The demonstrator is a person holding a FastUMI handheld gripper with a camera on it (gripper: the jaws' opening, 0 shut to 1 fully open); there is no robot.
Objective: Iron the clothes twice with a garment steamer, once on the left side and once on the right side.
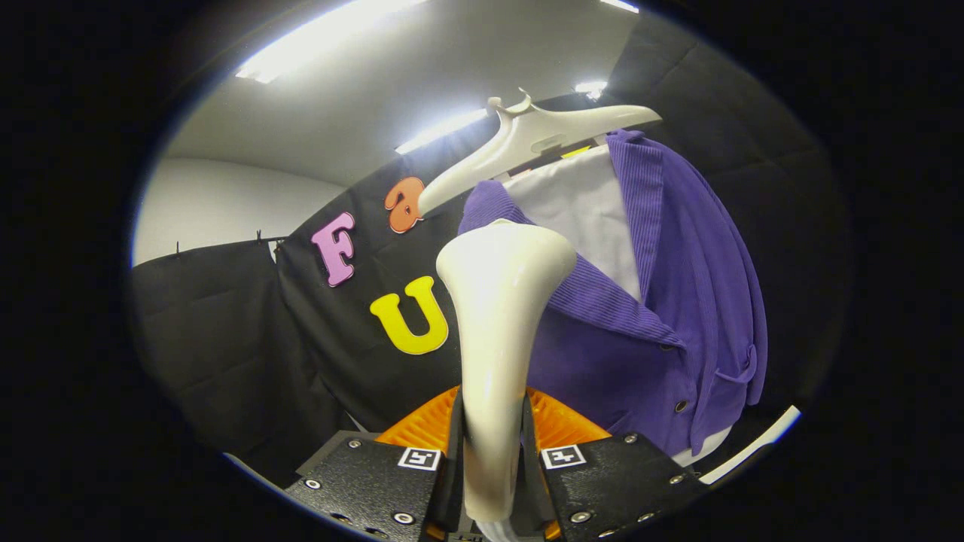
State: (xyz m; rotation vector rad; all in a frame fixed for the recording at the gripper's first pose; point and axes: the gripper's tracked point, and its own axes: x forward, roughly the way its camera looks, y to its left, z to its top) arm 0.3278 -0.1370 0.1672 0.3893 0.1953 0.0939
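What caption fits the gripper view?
Claw shut on white garment steamer, aimed at purple cardigan on hanger.

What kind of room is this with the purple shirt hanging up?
Probably a small test booth, not a home: black cloth walls, strip lights, and a purple cardigan on a white hanger. The claw grips a steamer.

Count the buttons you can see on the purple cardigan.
2. One dark button sits just below the lapel on the purple cardigan; another lies lower on the same front edge. The steamer in the hand-held gripper may hide more.
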